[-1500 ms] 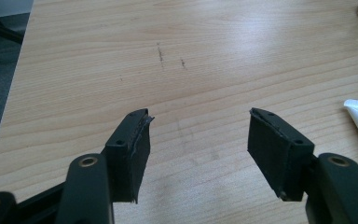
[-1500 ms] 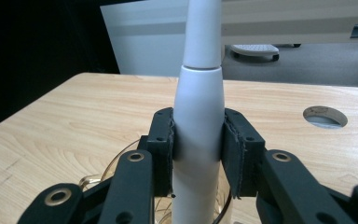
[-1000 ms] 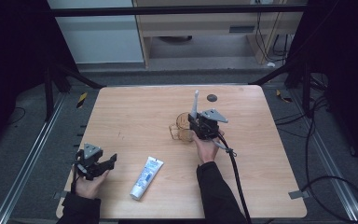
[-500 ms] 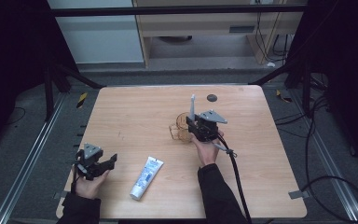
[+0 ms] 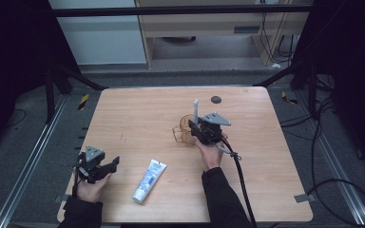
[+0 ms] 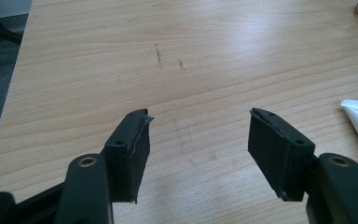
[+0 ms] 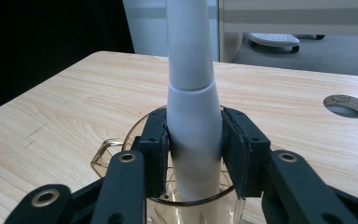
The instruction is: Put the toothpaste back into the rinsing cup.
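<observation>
Light wooden table [image 5: 138, 114], pale grain, a few faint dark scuff marks left of centre, round dark cable hole [image 5: 215, 99] near the far edge. Around it: dark grey carpeted floor, metal frame rails, black cables on the right, a white cabinet and a beige desk beyond the far side.

Right gripper [image 7: 194, 154] is over an amber transparent glass cup with handle [image 5: 182, 131], right of centre on the table. Between its pads: a white plastic electric toothbrush [image 7: 192, 93], standing in the cup. Long axis near vertical, thick handle end down in the cup, slim neck up. Jaws have just been opening; pads look still against the handle on both sides, left contact tight, right less clear.

Left gripper [image 6: 198, 140] at the near left corner, jaws spread wide, only bare wood between them.

White-and-blue toothpaste tube [image 5: 149, 181] lies flat near the front edge, between the hands, apart from both.
</observation>
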Demonstrator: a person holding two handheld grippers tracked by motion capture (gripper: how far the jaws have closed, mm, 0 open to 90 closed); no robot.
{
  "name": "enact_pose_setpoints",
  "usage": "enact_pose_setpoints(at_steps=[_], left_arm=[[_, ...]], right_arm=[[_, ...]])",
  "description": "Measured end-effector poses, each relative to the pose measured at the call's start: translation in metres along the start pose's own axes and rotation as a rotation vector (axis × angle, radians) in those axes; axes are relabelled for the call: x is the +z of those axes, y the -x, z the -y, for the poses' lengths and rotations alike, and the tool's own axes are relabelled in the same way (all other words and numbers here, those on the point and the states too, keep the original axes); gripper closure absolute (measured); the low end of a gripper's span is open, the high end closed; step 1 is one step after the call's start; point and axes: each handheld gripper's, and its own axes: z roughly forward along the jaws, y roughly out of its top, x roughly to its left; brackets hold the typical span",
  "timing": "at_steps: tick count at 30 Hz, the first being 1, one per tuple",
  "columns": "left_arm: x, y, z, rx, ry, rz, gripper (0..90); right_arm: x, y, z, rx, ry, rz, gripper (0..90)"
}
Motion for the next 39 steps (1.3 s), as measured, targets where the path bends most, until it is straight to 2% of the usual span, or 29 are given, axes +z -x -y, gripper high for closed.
enact_pose_setpoints(at_steps=[20,23,28,31,39], left_arm=[[0.0,0.0,0.0,0.0,0.0,0.001,38.2],[0.0,0.0,0.0,-0.001,0.001,0.001,38.2],[-0.001,0.0,0.0,-0.002,0.002,0.003,38.2],[-0.001,0.0,0.0,-0.001,0.003,0.005,38.2],[-0.003,0.001,-0.002,-0.001,0.011,0.013,38.9]], right_arm=[[-0.005,-0.002,-0.003,-0.011,0.015,-0.003,55.1],[-0.006,-0.004,-0.003,-0.014,0.021,-0.01,50.9],[-0.009,-0.007,-0.004,-0.013,0.024,-0.011,36.0],[-0.012,-0.007,-0.005,-0.019,0.013,-0.013,30.6],[-0.035,-0.006,-0.007,-0.046,0.012,-0.017,24.5]])
